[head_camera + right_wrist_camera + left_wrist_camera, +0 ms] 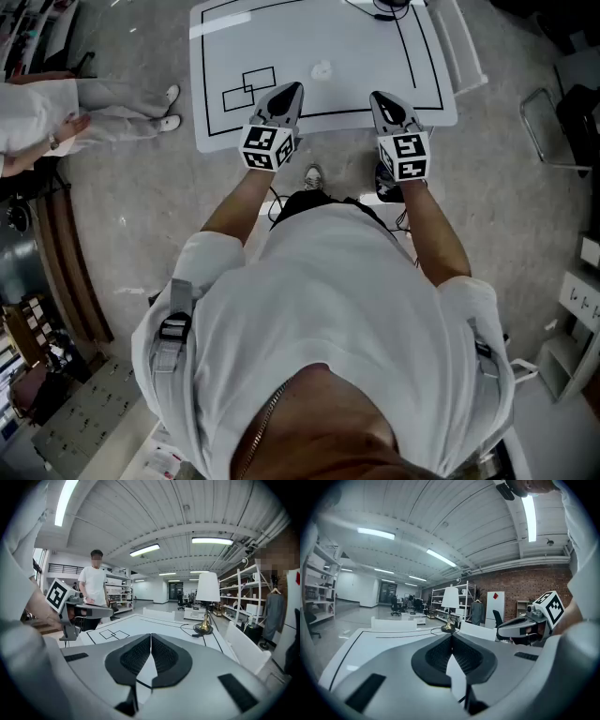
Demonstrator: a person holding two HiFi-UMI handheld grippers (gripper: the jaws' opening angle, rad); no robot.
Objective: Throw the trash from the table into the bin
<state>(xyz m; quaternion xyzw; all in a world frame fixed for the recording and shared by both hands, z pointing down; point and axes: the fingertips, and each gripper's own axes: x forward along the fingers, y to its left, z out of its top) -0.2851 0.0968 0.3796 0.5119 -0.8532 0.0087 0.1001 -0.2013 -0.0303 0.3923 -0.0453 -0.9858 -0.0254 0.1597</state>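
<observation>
A small crumpled white piece of trash (pixel 322 69) lies on the white table (pixel 216 94), which is marked with black lines. My left gripper (pixel 292 90) and right gripper (pixel 377 97) hover side by side over the table's near edge, both short of the trash, which sits ahead between them. Both are shut with nothing in them. In the left gripper view the pads (pixel 459 656) meet at the left gripper (pixel 451 637), and the right gripper (pixel 524 626) shows beside it. In the right gripper view the right gripper (pixel 151 636) is likewise shut, with the left gripper (pixel 91 611) at its left.
A table lamp (pixel 206 601) with a cable stands at the table's far end. A person in white (pixel 37 117) stands left of the table, and a metal chair (pixel 553 131) is at the right. Black rectangles (pixel 248 86) are drawn on the tabletop. Shelves line the room.
</observation>
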